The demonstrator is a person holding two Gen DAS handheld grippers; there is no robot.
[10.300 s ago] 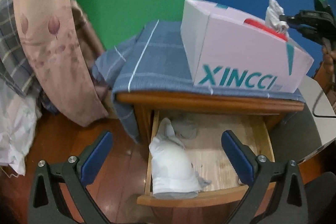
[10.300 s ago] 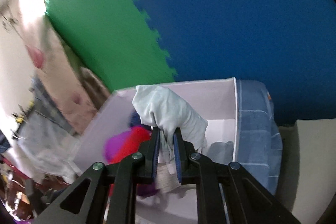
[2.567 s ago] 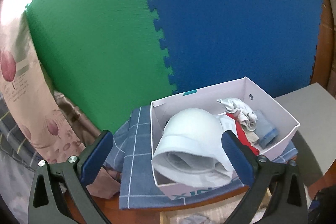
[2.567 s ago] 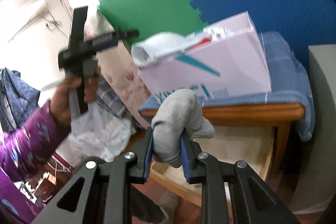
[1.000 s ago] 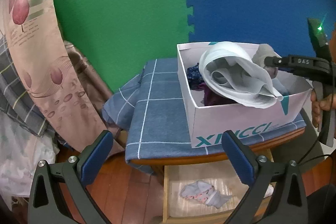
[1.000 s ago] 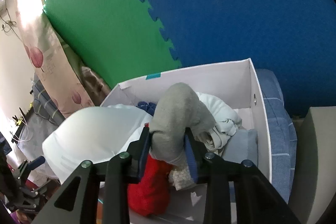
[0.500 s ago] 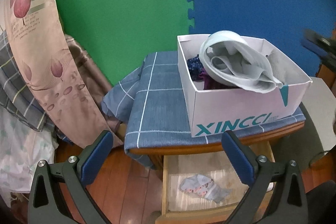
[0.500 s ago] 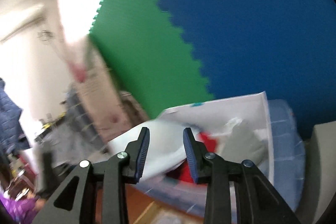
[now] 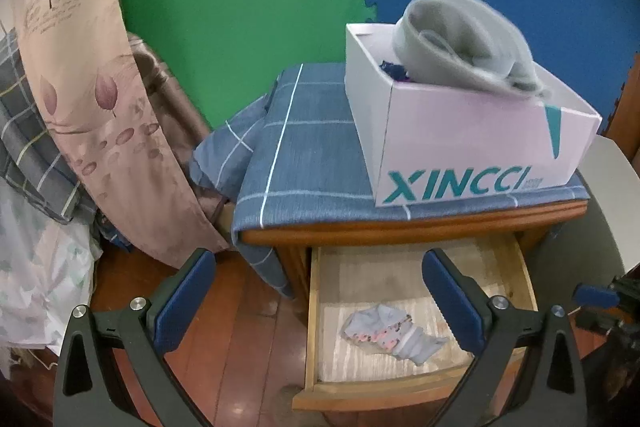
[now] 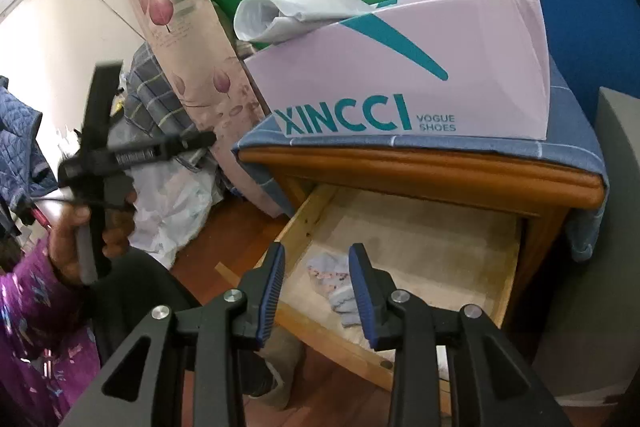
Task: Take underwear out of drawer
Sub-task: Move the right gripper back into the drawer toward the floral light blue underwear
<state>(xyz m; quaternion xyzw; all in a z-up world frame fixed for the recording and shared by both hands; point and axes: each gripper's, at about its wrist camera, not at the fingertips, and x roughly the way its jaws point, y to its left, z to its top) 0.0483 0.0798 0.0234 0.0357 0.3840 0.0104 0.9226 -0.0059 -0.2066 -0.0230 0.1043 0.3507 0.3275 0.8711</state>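
Ahead of the gripper, pale-blue underwear [image 9: 394,334] with pink dots; above, a lilac box [image 9: 472,135] lettered teal on blue-checked cloth [image 9: 304,155].

Black tool [image 10: 316,279], blue pads [image 10: 272,287], purple sleeve [image 10: 36,307]

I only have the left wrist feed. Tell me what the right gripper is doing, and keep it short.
Observer: The right gripper is empty, jaws apart, aimed down into the open drawer.
Operator: Say what it lines up with.
Observer: The pale patterned underwear shows between its fingers, lying on the drawer floor, not yet touched.
Operator: Report my own gripper from that side.
Observer: The left gripper is held in a hand with a purple sleeve, off to the drawer's left above the floor.
Operator: Read the small print on the shoebox.
Observer: Beside XINCCI, the shoebox reads VOGUE SHOES.
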